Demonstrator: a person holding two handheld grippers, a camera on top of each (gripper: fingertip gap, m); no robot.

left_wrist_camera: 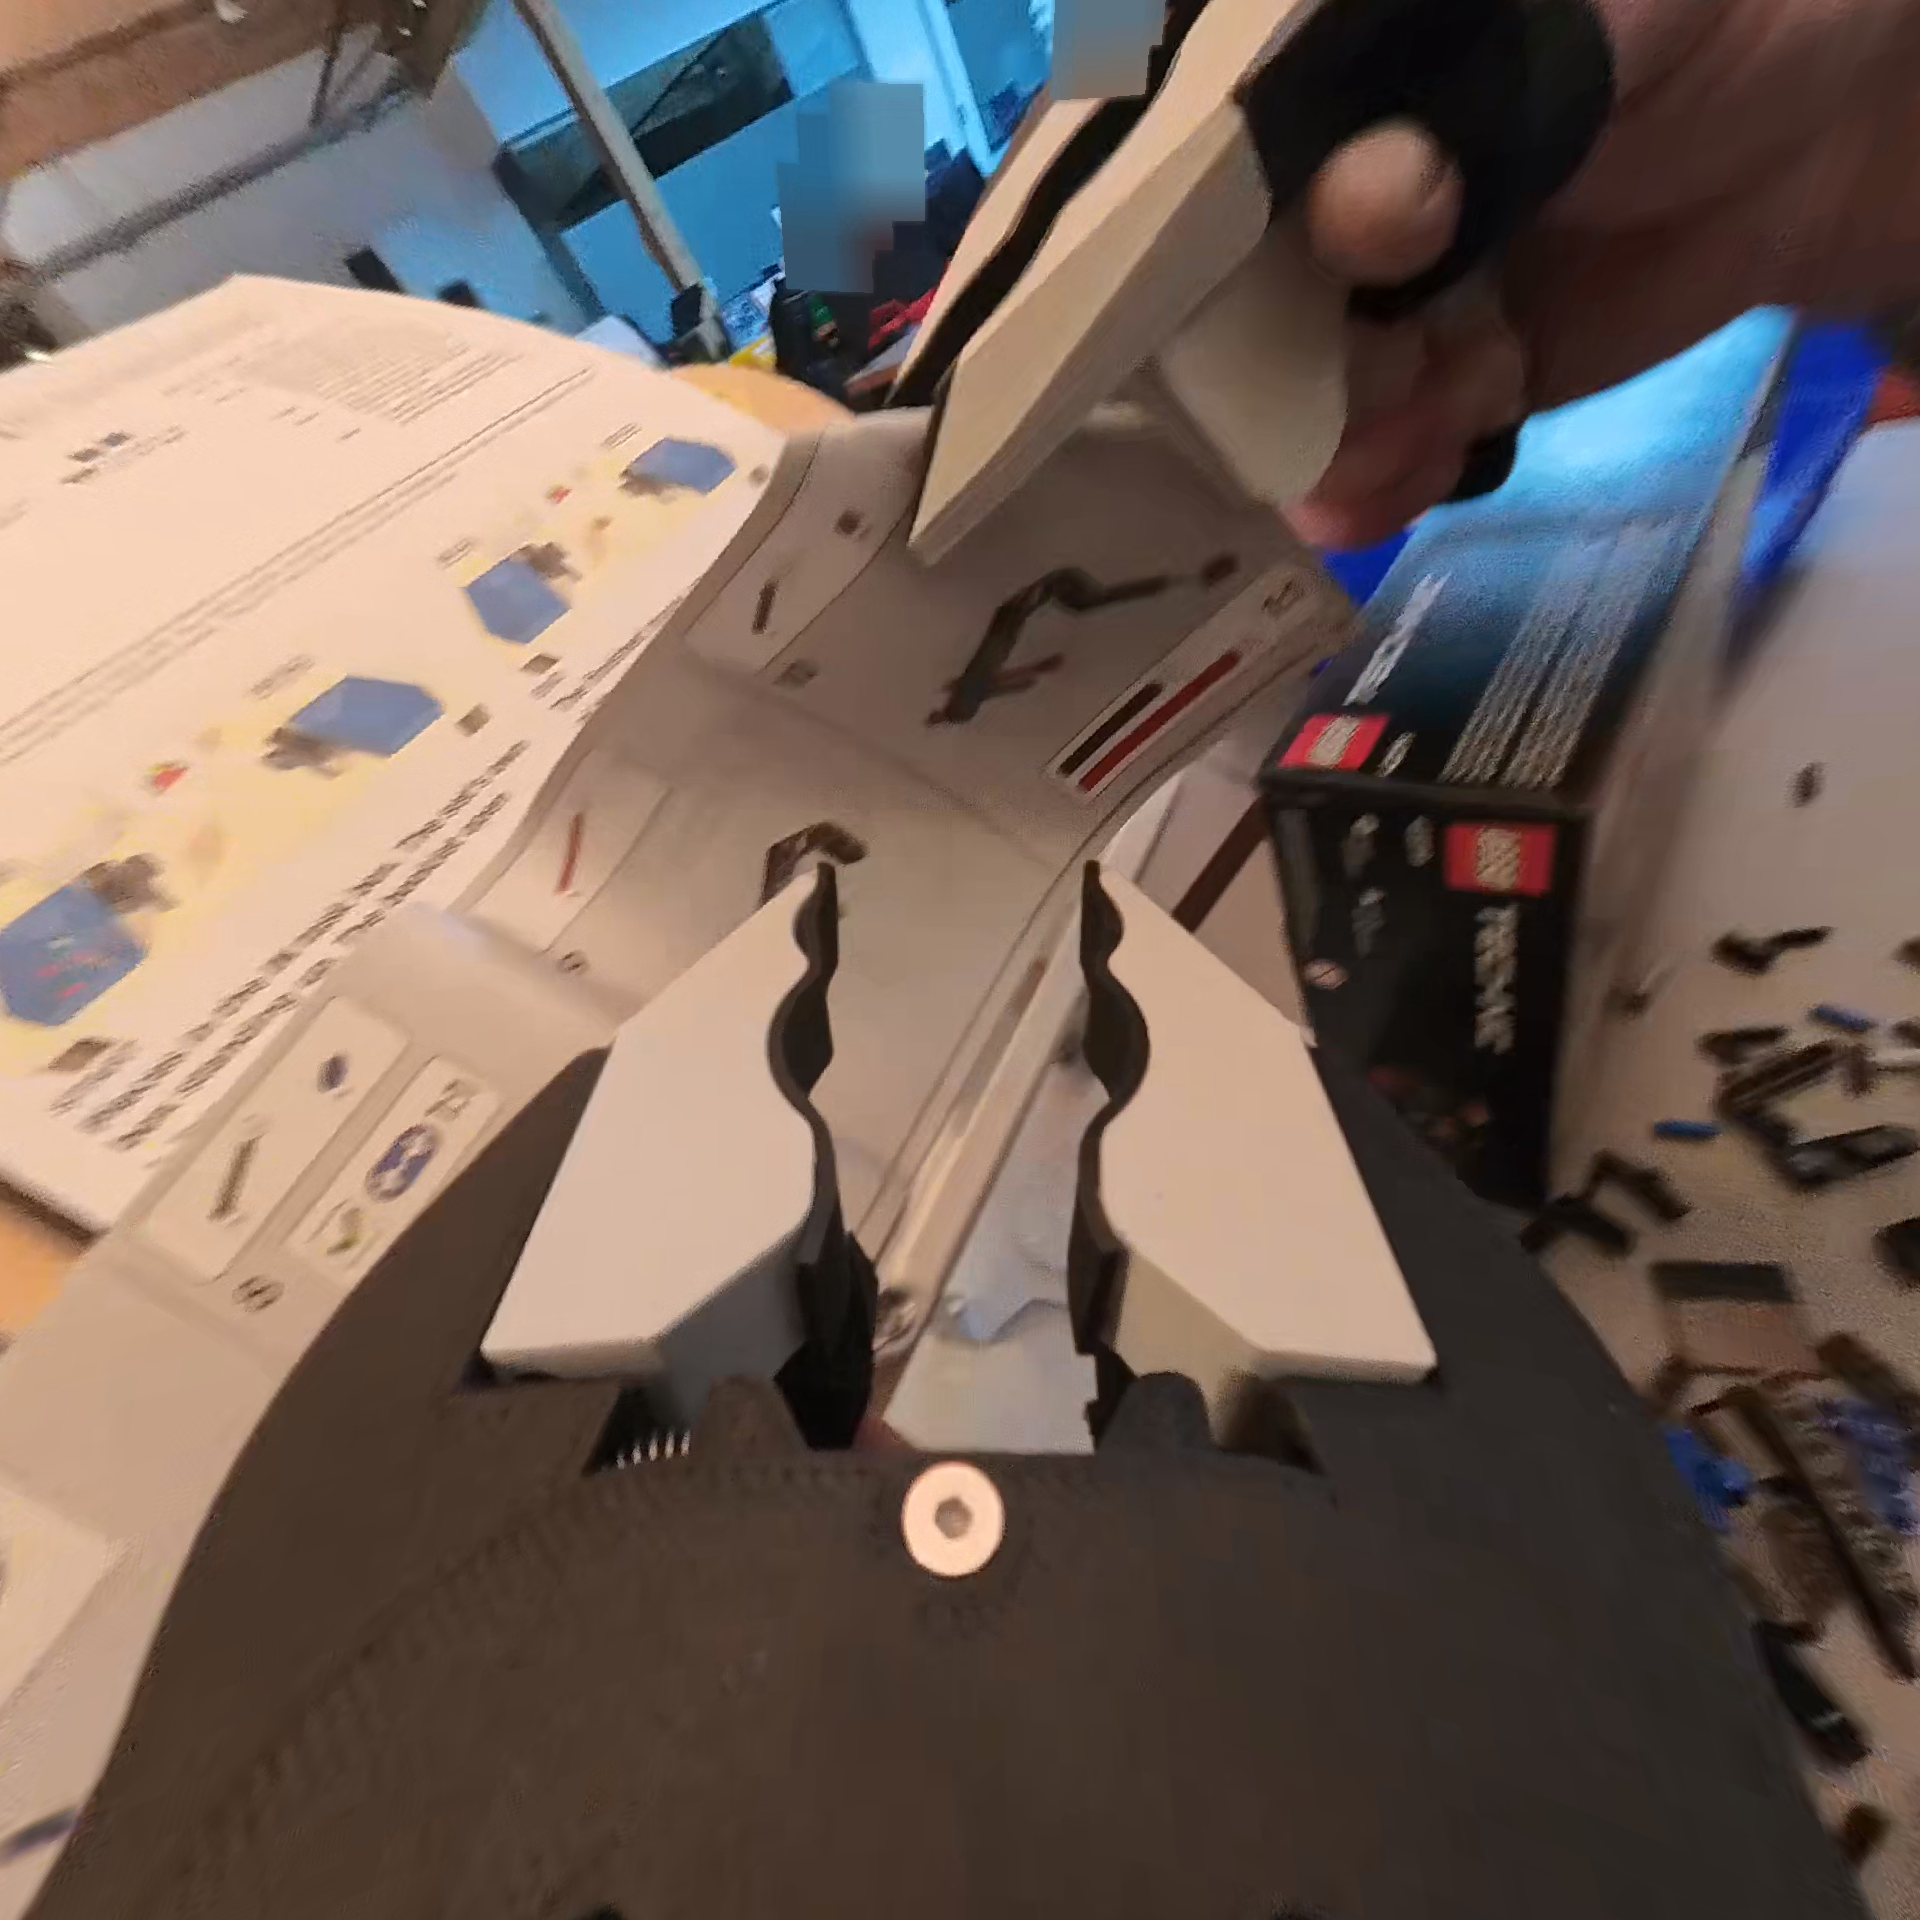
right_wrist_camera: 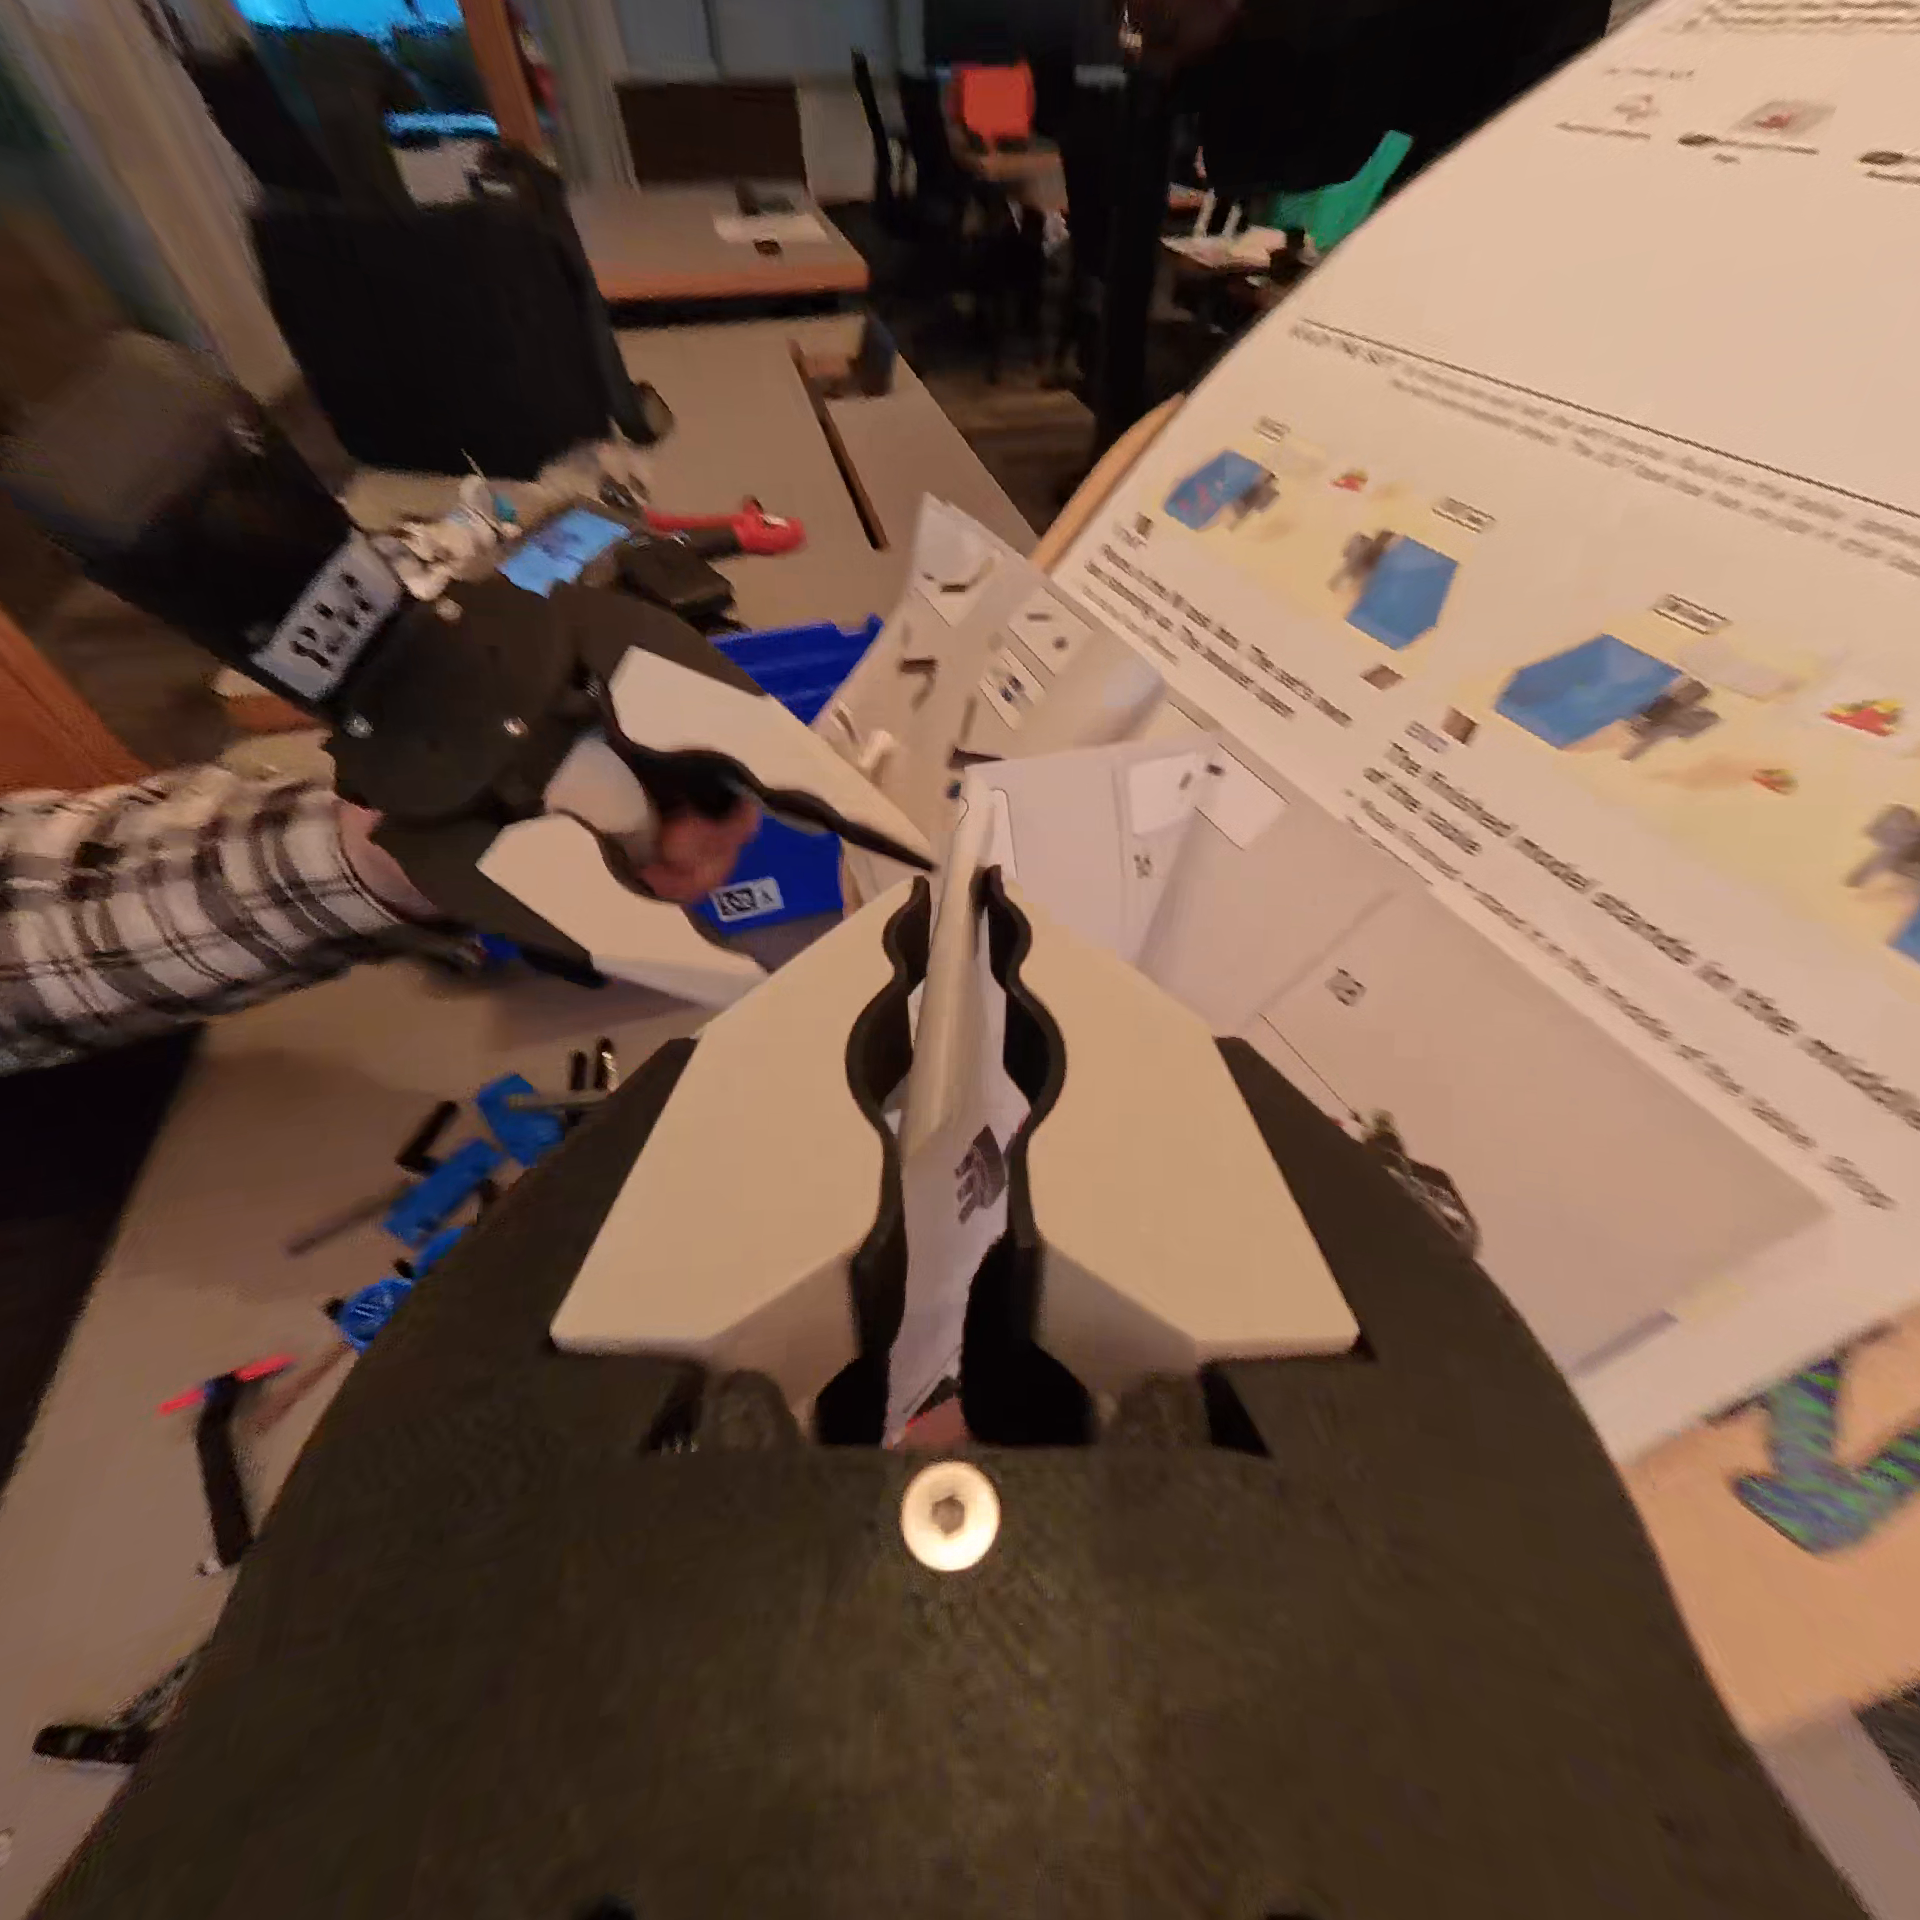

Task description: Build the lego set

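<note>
The white instruction booklet (left_wrist_camera: 935, 748) hangs open and bent in the air over the table. My left gripper (left_wrist_camera: 956, 883) is open, with a booklet page edge passing between its fingers without being clamped. My right gripper (right_wrist_camera: 951, 883) is shut on a thin booklet page (right_wrist_camera: 956, 1091). In the left wrist view the right gripper (left_wrist_camera: 935, 520), held by a gloved hand, pinches the booklet's upper part. In the right wrist view the left gripper's fingers (right_wrist_camera: 707, 717) point at the booklet (right_wrist_camera: 1195, 831) from the left. Loose black and blue Lego pieces (left_wrist_camera: 1787, 1091) lie on the table.
A large printed sheet with pictures (left_wrist_camera: 260, 623) lies on the left of the table and also shows in the right wrist view (right_wrist_camera: 1558, 520). A dark Lego box (left_wrist_camera: 1455, 883) stands at the right. More pieces (right_wrist_camera: 457, 1174) and a blue bin (right_wrist_camera: 800, 665) lie beyond. The gap from one gripper's tips to the other's is roughly 6 centimeters.
</note>
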